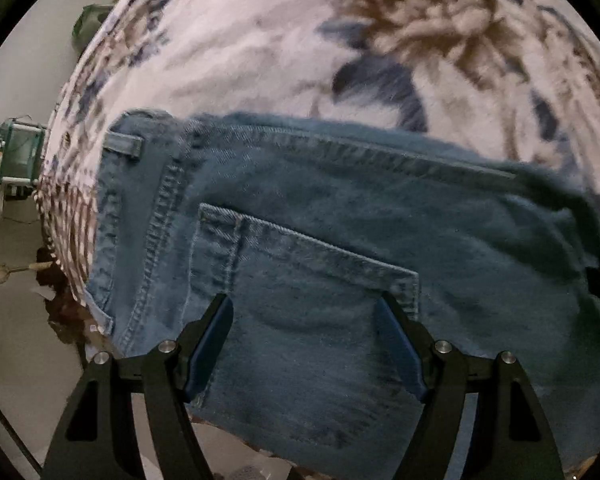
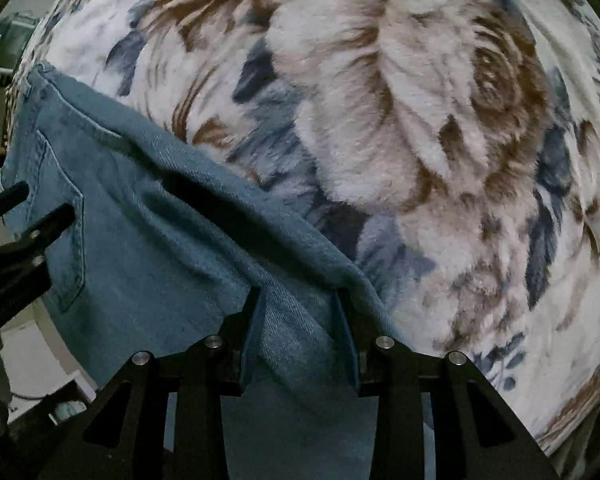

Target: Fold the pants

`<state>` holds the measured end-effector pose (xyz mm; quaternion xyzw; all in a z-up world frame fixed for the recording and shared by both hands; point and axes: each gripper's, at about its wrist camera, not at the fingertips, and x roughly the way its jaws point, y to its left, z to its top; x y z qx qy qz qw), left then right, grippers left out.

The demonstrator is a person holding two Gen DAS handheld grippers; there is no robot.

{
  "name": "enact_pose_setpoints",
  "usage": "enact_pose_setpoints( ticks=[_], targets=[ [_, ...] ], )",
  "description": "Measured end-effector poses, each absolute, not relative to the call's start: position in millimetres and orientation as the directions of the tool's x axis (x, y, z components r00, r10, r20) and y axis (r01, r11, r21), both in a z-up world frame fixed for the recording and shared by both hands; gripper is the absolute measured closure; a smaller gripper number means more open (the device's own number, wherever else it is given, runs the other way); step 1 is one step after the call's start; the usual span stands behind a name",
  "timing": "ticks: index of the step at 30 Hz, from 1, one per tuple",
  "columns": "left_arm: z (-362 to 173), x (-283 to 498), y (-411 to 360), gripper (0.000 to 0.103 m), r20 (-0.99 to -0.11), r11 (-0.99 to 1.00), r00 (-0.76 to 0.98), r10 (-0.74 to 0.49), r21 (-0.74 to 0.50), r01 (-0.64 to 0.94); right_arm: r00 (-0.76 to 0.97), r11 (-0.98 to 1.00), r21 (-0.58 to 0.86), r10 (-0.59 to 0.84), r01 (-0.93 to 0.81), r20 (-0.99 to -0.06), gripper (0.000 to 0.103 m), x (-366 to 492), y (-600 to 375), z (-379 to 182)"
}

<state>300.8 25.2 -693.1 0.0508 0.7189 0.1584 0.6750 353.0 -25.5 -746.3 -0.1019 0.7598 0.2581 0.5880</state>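
Blue jeans lie flat on a floral fleece blanket, waistband and belt loop to the left, back pocket facing up. My left gripper hovers over that pocket, open wide, with nothing pinched. In the right wrist view the jeans run from the left edge to the bottom centre, with a raised fold along their upper edge. My right gripper stands partly open over that fold; denim lies between the fingers, and the pads are apart from it. The left gripper shows at the left edge.
The blanket covers the whole surface beyond the jeans. Its edge drops to a pale floor on the left. A green-framed box and small clutter stand on that floor. A white box sits below the blanket's edge.
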Motion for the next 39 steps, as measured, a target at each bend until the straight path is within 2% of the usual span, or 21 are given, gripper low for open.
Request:
enact_pose_setpoints(
  ticks=[3, 5, 6, 8, 19, 20, 21, 22, 24, 27, 34, 37, 39],
  targets=[
    [-701, 300, 28, 0.03, -0.96, 0.95, -0.09, 0.264, 0.275, -0.151, -0.312, 0.837, 0.338, 0.213, -0.431, -0.926, 0.063, 361, -40, -741],
    [-706, 300, 29, 0.018, -0.957, 0.946, -0.091, 0.274, 0.286, -0.154, -0.344, 0.837, 0.362, 0.226, -0.41, -0.911, 0.052, 367, -48, -746],
    [-710, 299, 31, 0.015, -0.955, 0.943, -0.092, 0.282, 0.294, -0.154, -0.364, 0.833, 0.38, 0.235, -0.402, -0.901, 0.051, 369, -45, -750],
    [-716, 299, 36, 0.0, -0.954, 0.94, -0.094, 0.284, 0.297, -0.167, -0.376, 0.822, 0.381, 0.223, -0.423, -0.899, 0.051, 369, -45, -759],
    [-726, 291, 50, 0.0, -0.975, 0.955, -0.065, 0.212, 0.221, -0.198, -0.458, 0.789, 0.439, 0.229, -0.429, -0.859, 0.052, 356, -40, -766],
    [-726, 291, 52, 0.0, -0.975, 0.955, -0.071, 0.21, 0.22, -0.197, -0.452, 0.789, 0.429, 0.217, -0.441, -0.865, 0.056, 353, -39, -764],
    [-726, 291, 52, 0.0, -0.975, 0.956, -0.077, 0.208, 0.219, -0.196, -0.426, 0.794, 0.39, 0.184, -0.466, -0.886, 0.067, 352, -38, -764],
    [-725, 292, 53, 0.0, -0.975, 0.957, -0.087, 0.202, 0.216, -0.192, -0.411, 0.8, 0.369, 0.17, -0.473, -0.896, 0.071, 350, -38, -762],
    [-722, 296, 54, 0.0, -0.975, 0.959, -0.108, 0.194, 0.212, -0.189, -0.339, 0.8, 0.31, 0.143, -0.514, -0.93, 0.09, 344, -34, -750],
    [-708, 311, 59, 0.0, -0.97, 0.958, -0.104, 0.219, 0.234, -0.168, -0.205, 0.772, 0.18, 0.066, -0.61, -0.977, 0.095, 328, -25, -727],
    [-680, 316, 33, 0.0, -0.974, 0.966, -0.032, 0.224, 0.226, -0.125, 0.004, 0.778, 0.011, 0.018, -0.629, -1.0, 0.101, 327, -43, -685],
    [-680, 314, 20, 0.0, -0.973, 0.969, -0.045, 0.224, 0.228, -0.093, 0.022, 0.784, -0.009, 0.006, -0.621, -1.0, 0.101, 337, -51, -686],
    [-683, 314, 12, 0.0, -0.973, 0.971, -0.052, 0.223, 0.227, -0.076, -0.047, 0.8, 0.017, -0.014, -0.6, -0.999, 0.101, 342, -37, -709]
  ],
)
